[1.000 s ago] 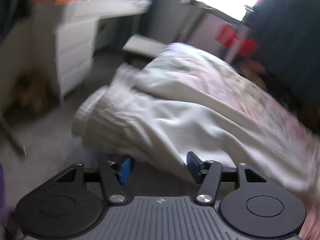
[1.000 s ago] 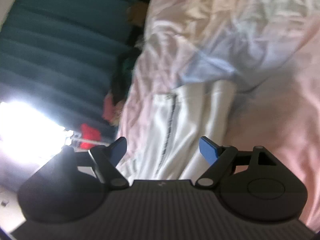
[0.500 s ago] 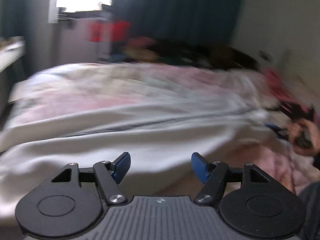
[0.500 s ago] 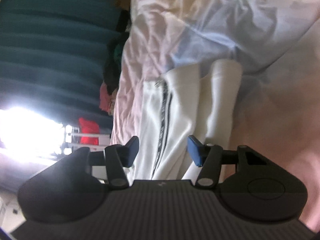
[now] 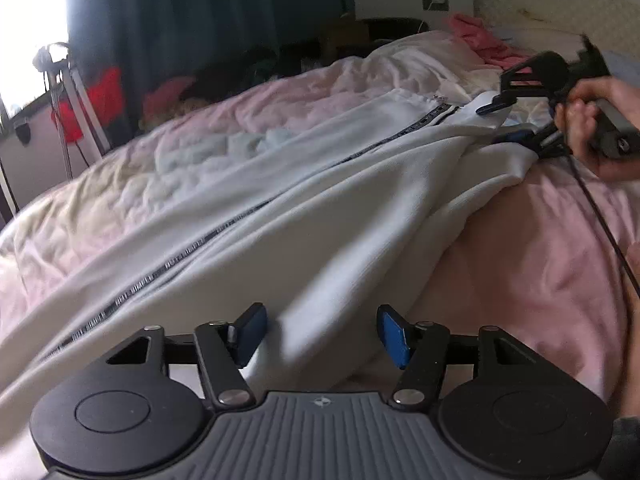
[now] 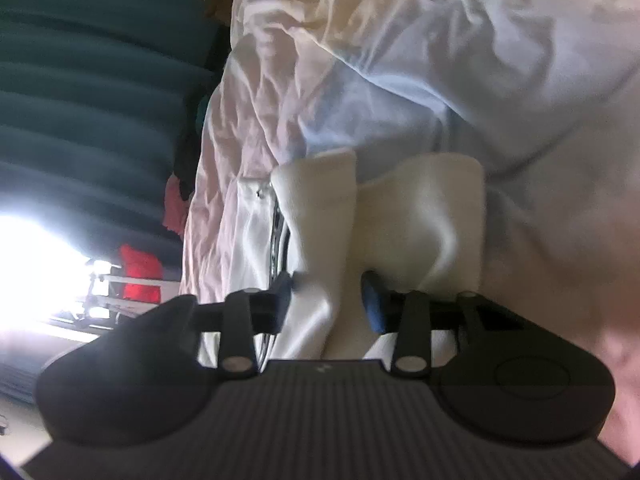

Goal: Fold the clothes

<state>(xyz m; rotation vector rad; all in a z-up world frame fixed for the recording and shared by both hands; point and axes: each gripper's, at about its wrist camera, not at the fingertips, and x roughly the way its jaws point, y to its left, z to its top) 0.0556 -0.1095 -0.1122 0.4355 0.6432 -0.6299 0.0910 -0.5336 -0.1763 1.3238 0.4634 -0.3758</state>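
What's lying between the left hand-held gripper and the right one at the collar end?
Only the white zip jacket, spread on the pink bedding. The left wrist view shows it running from the left hand-held gripper to the right hand-held gripper.

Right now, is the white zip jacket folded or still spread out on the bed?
Spread out: the white jacket lies full length across the pink bedding, zipper showing end to end, with no crosswise fold; only one edge is bunched in the right tongs.

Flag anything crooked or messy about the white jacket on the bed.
The white jacket lies askew and rumpled across the pink bedding, its zipper running diagonally. One edge is bunched between the right claw; the left claw is open at the near hem.
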